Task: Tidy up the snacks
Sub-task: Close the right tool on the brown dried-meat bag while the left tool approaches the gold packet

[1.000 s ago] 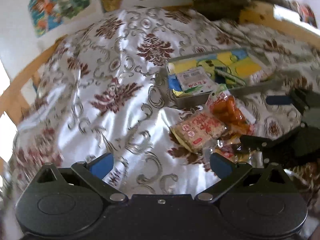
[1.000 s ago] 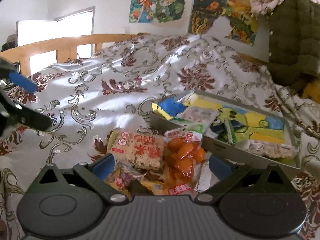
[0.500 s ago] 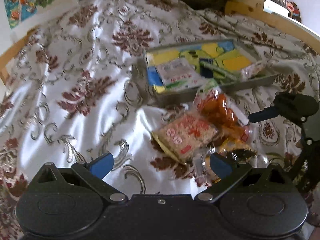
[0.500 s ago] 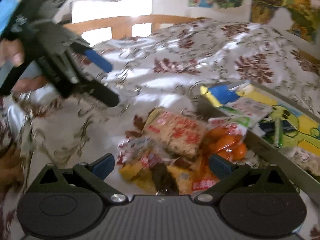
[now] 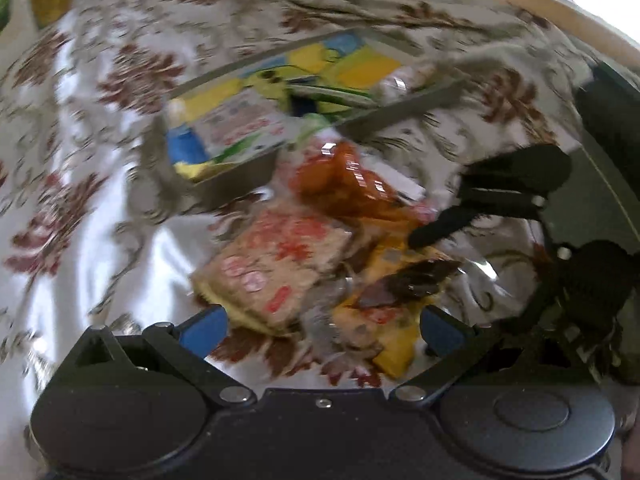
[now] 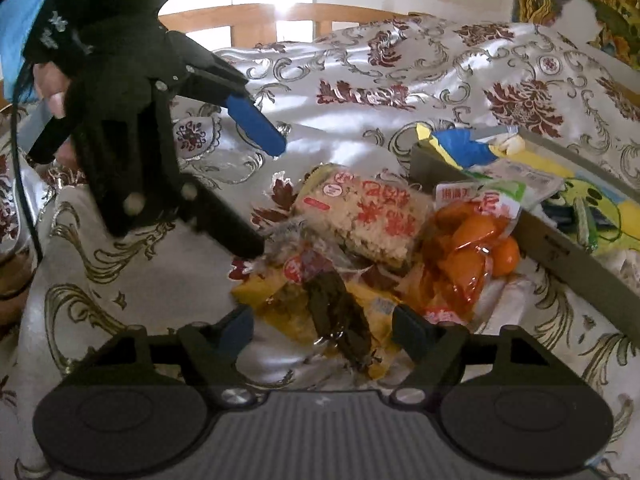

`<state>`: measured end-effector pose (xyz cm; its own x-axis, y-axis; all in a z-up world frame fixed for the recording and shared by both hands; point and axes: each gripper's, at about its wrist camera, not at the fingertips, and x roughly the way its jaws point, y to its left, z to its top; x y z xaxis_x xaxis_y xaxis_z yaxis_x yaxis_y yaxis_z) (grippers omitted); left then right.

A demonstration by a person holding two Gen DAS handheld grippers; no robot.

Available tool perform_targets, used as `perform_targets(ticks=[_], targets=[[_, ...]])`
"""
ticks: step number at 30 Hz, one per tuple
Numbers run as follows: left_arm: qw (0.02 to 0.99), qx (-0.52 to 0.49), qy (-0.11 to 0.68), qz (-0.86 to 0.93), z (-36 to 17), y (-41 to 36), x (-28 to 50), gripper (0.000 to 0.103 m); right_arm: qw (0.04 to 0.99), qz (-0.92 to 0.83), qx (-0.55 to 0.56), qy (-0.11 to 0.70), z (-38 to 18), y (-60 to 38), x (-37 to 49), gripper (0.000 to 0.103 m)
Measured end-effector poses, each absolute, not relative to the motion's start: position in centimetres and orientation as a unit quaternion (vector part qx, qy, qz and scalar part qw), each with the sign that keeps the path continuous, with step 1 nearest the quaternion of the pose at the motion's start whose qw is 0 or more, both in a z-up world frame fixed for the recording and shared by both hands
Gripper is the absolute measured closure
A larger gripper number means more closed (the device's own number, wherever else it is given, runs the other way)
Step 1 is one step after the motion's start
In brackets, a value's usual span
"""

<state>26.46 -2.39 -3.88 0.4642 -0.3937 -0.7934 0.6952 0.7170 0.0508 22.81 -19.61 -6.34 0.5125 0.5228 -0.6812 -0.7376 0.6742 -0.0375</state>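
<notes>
Okay, quick pass on what you've got.

Surface: satin bedspread, white with maroon and gold scrollwork (image 6: pixel 360 92); every loose snack lies on it.

Tray: shallow grey rectangular box with yellow-and-blue cartoon lining (image 6: pixel 552 248), past the pile on your right in the right wrist view; a white-green flat packet (image 6: pixel 520 176) already lies inside.

Pile: clear pouch of dark dried strips on yellow packs (image 6: pixel 340 320) sits nearest you; tan rice-cracker bar in red-printed wrap (image 6: pixel 368 216) behind it; orange-filled clear bag (image 6: pixel 472 252) leans against the tray's near wall.

Right gripper (image 6: pixel 322 330): your jaws are closing, mid-width, with the dark-strip pouch between them; pads not pressing yet, as far as you can tell.

Left gripper (image 5: pixel 320 322): jaws wide, nothing held. It hovers over the near edge of the rice-cracker bar; this view is blurred.

Key relation: the dark-strip pouch lies straight ahead of your right jaws, its long axis running away from you along the fingers, so the pads close across its narrow width.

Nearer hand: the right, for that pouch. Your left tips (image 6: pixel 260 248) sit at the pile's left edge, just beside the crinkled wrap.

Judgement: pinch first, then carry right and away to the tray.
</notes>
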Motion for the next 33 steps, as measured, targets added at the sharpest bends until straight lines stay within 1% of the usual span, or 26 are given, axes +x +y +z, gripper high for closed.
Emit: perform_targets(ticks=[3, 5, 7, 9, 10, 14, 18, 21, 22, 25, 30, 33], targets=[[0.832, 0.197, 0.4, -0.331, -4.1, -2.8, 26.3, 0.001, 0.856, 0.357, -0.181, 0.326, -6.8, -19.1, 22.7, 0.032], [0.833, 0.193, 0.402, -0.329, -4.0, -2.6, 26.4, 0.001, 0.856, 0.356, -0.178, 0.329, -6.9, -19.3, 22.8, 0.042], [0.834, 0.19, 0.404, -0.325, -3.9, -2.5, 26.5, 0.001, 0.857, 0.355, -0.175, 0.331, -6.7, -19.4, 22.8, 0.048], [0.835, 0.19, 0.403, -0.322, -3.9, -2.4, 26.5, 0.001, 0.854, 0.355, -0.178, 0.336, -6.7, -19.3, 22.8, 0.05], [0.836, 0.192, 0.401, -0.321, -3.9, -2.4, 26.4, 0.001, 0.852, 0.355, -0.179, 0.34, -6.6, -19.2, 22.7, 0.053], [0.833, 0.212, 0.389, -0.331, -3.8, -2.8, 25.7, 0.001, 0.852, 0.356, -0.153, 0.352, -6.2, -19.5, 23.1, 0.054], [0.82, 0.244, 0.385, -0.346, -4.4, -3.6, 24.9, 0.001, 0.858, 0.338, -0.157, 0.353, -6.1, -19.4, 23.1, 0.056], [0.81, 0.26, 0.393, -0.349, -5.1, -4.1, 24.8, 0.001, 0.86, 0.335, -0.128, 0.362, -5.9, -19.8, 23.4, 0.056], [0.806, 0.258, 0.4, -0.353, -5.2, -4.3, 24.9, 0.004, 0.86, 0.337, -0.112, 0.366, -5.8, -20.1, 23.7, 0.056], [0.794, 0.225, 0.433, -0.363, -5.7, -4.5, 25.4, 0.011, 0.862, 0.339, -0.076, 0.368, -5.5, -21.2, 24.2, 0.056], [0.787, 0.173, 0.472, -0.358, -6.6, -4.8, 26.6, 0.019, 0.87, 0.341, -0.03, 0.355, -4.8, -22.9, 24.7, 0.056], [0.793, 0.136, 0.484, -0.344, -7.1, -4.6, 27.7, 0.02, 0.872, 0.345, -0.008, 0.346, -4.5, -23.7, 25.0, 0.056]])
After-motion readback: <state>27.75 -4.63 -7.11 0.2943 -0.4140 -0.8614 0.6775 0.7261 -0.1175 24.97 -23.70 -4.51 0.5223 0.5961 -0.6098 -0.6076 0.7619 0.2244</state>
